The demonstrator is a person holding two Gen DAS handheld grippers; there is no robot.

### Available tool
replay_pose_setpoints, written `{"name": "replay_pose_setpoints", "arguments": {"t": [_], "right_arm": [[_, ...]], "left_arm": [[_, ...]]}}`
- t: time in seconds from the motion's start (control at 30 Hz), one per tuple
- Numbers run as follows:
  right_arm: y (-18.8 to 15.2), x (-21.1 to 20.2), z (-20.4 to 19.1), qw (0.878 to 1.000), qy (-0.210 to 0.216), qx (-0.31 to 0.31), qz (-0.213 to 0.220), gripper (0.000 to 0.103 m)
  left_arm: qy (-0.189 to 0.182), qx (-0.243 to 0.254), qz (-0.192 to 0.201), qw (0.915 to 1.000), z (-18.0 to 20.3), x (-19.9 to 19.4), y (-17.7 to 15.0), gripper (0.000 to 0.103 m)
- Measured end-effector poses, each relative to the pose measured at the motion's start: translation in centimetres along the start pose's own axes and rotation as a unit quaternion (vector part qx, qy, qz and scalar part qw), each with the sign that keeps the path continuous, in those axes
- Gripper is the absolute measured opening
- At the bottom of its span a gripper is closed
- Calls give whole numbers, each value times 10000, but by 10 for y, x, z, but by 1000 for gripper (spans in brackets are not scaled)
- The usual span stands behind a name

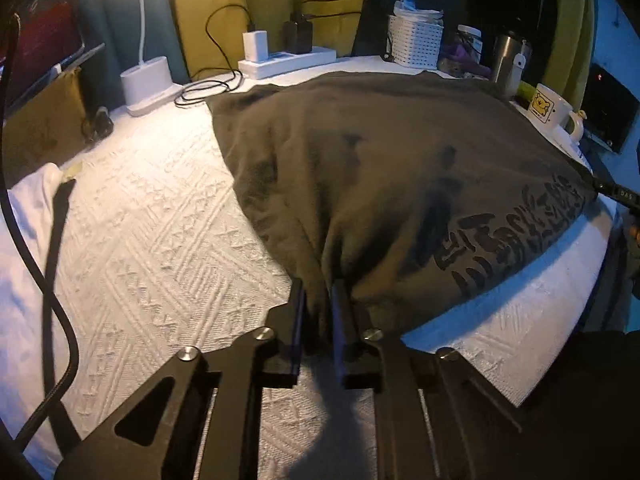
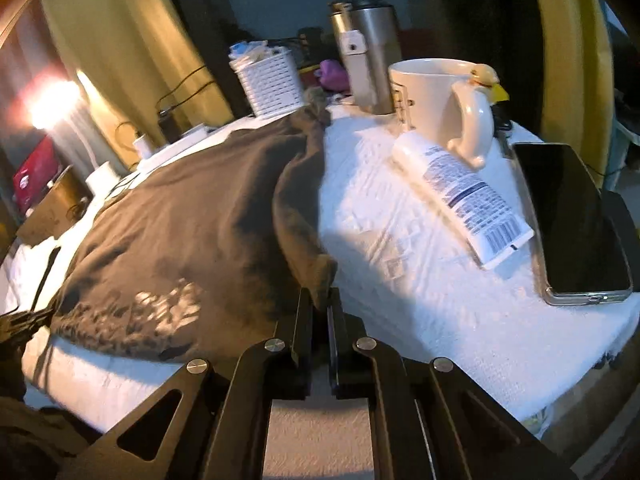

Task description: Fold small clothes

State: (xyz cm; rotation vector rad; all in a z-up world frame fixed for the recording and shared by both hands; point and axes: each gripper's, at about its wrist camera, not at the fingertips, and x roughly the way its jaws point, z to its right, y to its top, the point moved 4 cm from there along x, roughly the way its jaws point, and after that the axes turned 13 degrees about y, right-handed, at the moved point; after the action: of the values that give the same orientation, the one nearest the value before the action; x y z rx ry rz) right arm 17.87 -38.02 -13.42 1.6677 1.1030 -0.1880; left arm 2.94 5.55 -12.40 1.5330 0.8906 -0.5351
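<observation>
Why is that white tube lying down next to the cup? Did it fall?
The white tube lies flat on the white cloth, its top against the cream mug and its tail near the phone. Nothing has spilled. Whether it fell, I cannot tell.

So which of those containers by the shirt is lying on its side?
The white tube, lying flat beside the phone. The mug, the steel tumbler and the white basket all stand upright.

Dim room, glaring lamp [image 2: 54, 104], fisheye warping
</observation>
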Motion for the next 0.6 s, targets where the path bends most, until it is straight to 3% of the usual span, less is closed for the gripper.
{"name": "replay_pose_setpoints", "arguments": {"t": [0.13, 0.37, 0.43, 0.6], "right_arm": [[-1, 0, 14, 9975, -669, -146, -149, 6], [-2, -6, 11, 9965, -824, -72, -89, 6], [-4, -12, 9, 9966, -822, -8, -57, 12], [-14, -15, -3, 9985, -475, 220, -176, 14]], "left_arm": [[107, -34, -24, 9999, -10, 6, -4, 10], [-39, -423, -84, 9991, -22, -1, 1, 11], [9, -507, 53, 9987, -29, -10, 4, 11], [167, -896, 290, 9954, -52, -21, 13, 15]]}}
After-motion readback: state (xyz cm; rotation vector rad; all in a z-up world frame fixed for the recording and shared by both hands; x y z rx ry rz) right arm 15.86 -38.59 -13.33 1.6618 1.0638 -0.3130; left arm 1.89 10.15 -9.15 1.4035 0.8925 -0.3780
